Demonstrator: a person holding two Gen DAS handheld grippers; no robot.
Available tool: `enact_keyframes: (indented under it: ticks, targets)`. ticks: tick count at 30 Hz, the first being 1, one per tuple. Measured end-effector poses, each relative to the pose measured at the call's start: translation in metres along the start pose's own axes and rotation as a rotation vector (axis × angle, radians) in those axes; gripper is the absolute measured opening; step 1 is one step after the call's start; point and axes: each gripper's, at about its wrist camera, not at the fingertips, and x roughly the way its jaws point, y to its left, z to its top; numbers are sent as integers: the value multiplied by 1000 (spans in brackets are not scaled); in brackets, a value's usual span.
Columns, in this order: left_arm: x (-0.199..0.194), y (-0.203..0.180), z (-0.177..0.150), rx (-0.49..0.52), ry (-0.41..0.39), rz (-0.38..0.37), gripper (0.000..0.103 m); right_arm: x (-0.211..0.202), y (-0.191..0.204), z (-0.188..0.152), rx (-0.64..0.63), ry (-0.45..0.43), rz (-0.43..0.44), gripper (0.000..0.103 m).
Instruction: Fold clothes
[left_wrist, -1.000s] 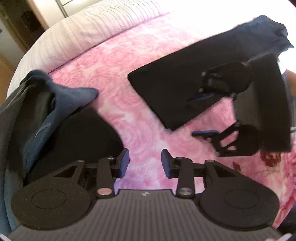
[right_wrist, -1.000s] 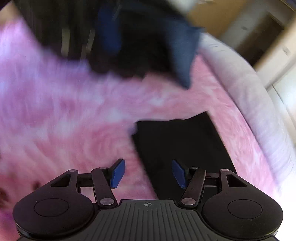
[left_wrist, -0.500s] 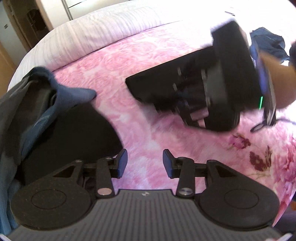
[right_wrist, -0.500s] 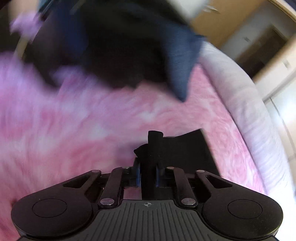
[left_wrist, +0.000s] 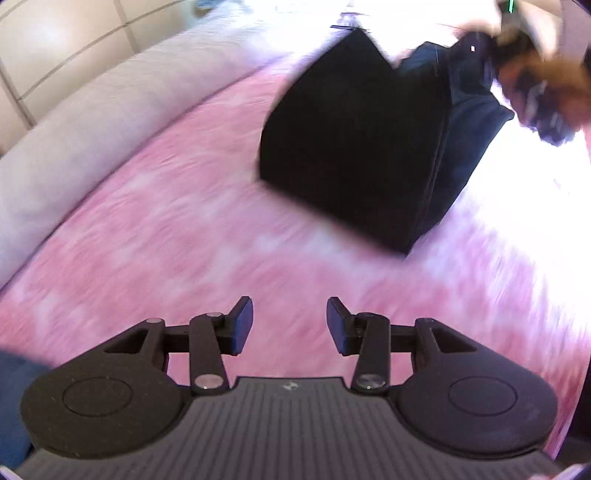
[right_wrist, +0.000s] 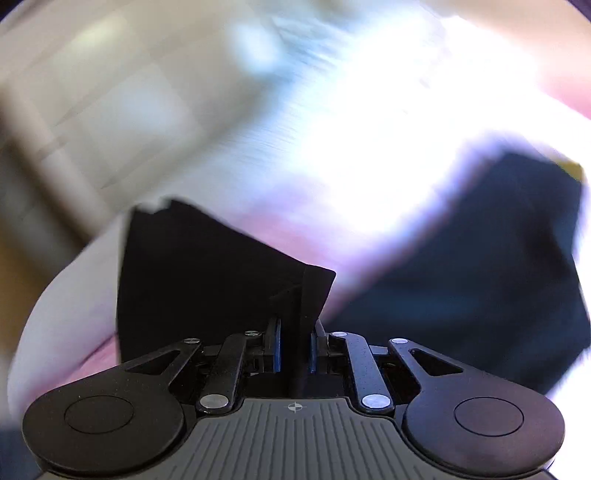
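Note:
A folded black garment is lifted at one end off the pink bedspread, and its far corner stands up in a peak. My right gripper is shut on an edge of this black garment, which rises in front of the camera. A dark navy garment lies just behind it, and it also fills the right of the right wrist view. My left gripper hovers open over bare bedspread with nothing between its fingers. A blurred hand shows at the top right.
A white ribbed bed edge curves along the left, with pale cupboard doors beyond it. A bit of blue cloth shows at the bottom left corner. Both views are motion-blurred.
My right gripper closed on the black garment's edge, rolled over and swung away, lifting it. My left gripper swept off the dark clothes pile onto bare bedspread, still open.

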Motion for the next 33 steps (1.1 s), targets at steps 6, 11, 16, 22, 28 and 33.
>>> enact_keyframes:
  ticks: [6, 11, 16, 22, 28, 33]
  targets:
    - [53, -35, 69, 91, -11, -52, 40, 50, -100, 3, 174, 184, 29, 13]
    - [99, -41, 115, 150, -2, -79, 40, 48, -105, 11, 222, 221, 62, 13]
    - [151, -28, 137, 182, 49, -66, 40, 46, -113, 19, 190, 270, 60, 15]
    - [192, 3, 124, 313, 153, -39, 40, 9, -102, 25, -8, 269, -36, 37]
    - [166, 36, 96, 572, 137, 46, 42, -39, -13, -28, -622, 252, -133, 40]
    - [145, 26, 54, 929, -14, 25, 65, -57, 63, -118, -1026, 267, 113, 69]
